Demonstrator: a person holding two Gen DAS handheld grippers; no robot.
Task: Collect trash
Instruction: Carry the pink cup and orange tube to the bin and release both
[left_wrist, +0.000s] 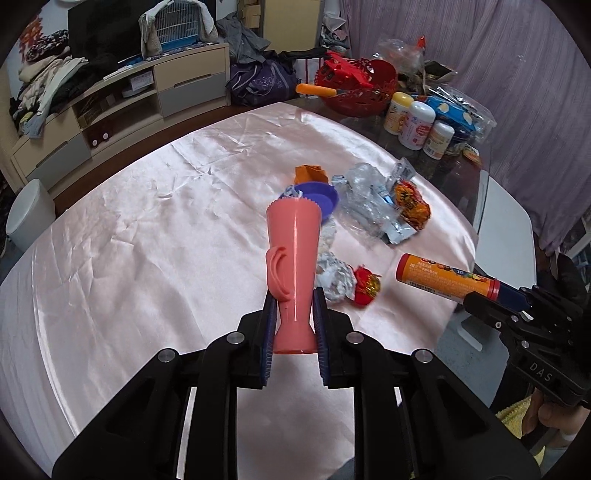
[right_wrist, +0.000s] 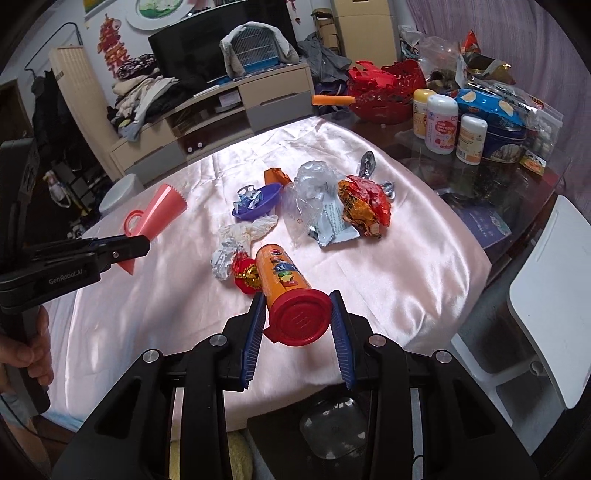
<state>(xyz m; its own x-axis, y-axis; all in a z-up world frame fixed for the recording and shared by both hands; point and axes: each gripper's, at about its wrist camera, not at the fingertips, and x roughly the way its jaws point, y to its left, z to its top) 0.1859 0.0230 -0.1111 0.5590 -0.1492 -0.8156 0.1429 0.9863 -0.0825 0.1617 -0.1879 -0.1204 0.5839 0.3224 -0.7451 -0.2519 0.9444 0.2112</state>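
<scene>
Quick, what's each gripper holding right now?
Left gripper: shut on the pink cup.
Right gripper: shut on the orange candy tube, at its red cap end.

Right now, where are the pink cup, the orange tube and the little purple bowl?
pink cup (left_wrist: 293, 258), left wrist view, on its smooth side wall.
orange tube (right_wrist: 282, 275), right wrist view, on its printed body.
purple bowl (right_wrist: 260, 206), right wrist view, on its outer wall.
</scene>
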